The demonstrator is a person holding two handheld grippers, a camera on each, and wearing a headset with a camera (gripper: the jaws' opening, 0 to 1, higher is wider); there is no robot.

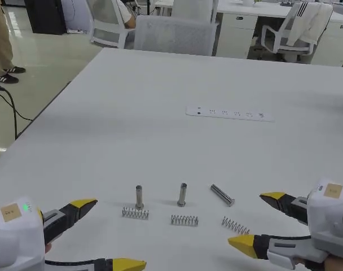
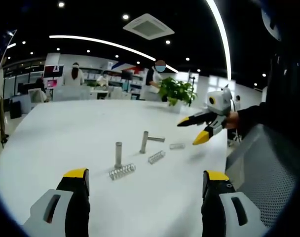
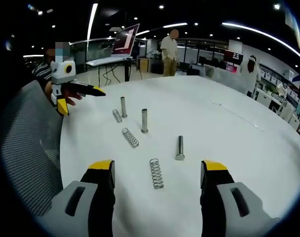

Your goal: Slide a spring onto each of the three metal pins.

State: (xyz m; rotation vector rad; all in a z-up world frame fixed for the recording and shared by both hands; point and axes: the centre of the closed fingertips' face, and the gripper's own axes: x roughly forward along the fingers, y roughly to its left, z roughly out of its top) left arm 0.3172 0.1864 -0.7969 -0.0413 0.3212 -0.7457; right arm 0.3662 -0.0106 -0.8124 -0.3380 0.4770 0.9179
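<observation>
Both claws are released right now, nothing in either one. My left gripper (image 1: 106, 233) sits low at the near left of the white table (image 1: 160, 84) with its jaws spread wide. The right gripper (image 1: 255, 219) is the same deal at the near right.

All the parts are lined up between them. The left pin (image 1: 139, 196) and middle pin (image 1: 182, 194) stand upright, while the right pin (image 1: 221, 195) lies flat on its side at an angle. Each has a spring lying on the table just in front of it, on my side: left spring (image 1: 135, 213), middle spring (image 1: 184, 220), right spring (image 1: 235, 226). The springs all lie loose, apart from the pins and the grippers, and the right spring is nearest the right gripper's tips. Farther back on the table there's a white power strip (image 1: 229, 113).
</observation>
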